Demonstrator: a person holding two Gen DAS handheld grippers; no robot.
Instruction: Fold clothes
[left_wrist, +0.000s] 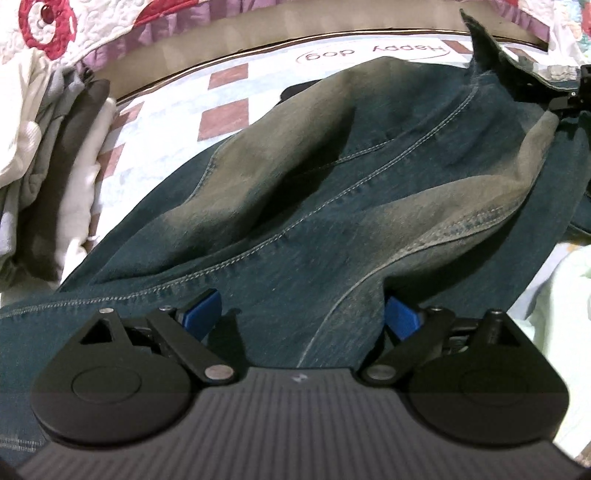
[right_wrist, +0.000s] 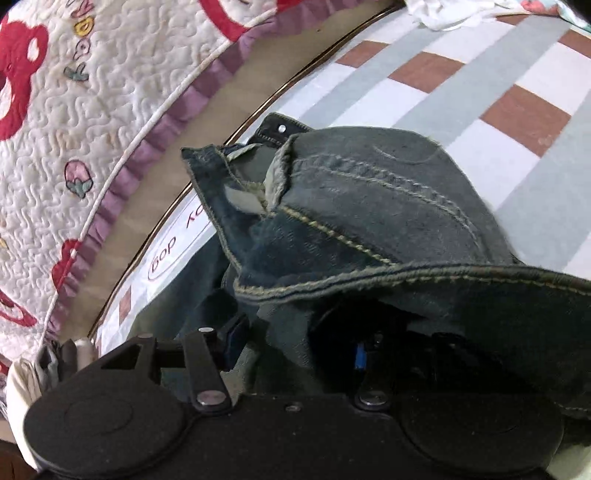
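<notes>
We judge the jeans (left_wrist: 332, 192) heavy, limp denim; grip the stiff waistband (right_wrist: 424, 275). Left gripper (left_wrist: 303, 314) wide open; right gripper (right_wrist: 295, 343) partly open over cloth.

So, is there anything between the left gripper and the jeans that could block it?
Nothing visible. The left gripper is right at the jeans, its jaws wide apart with denim lying between them. The pile of clothes sits off to the side, not in the way.
</notes>
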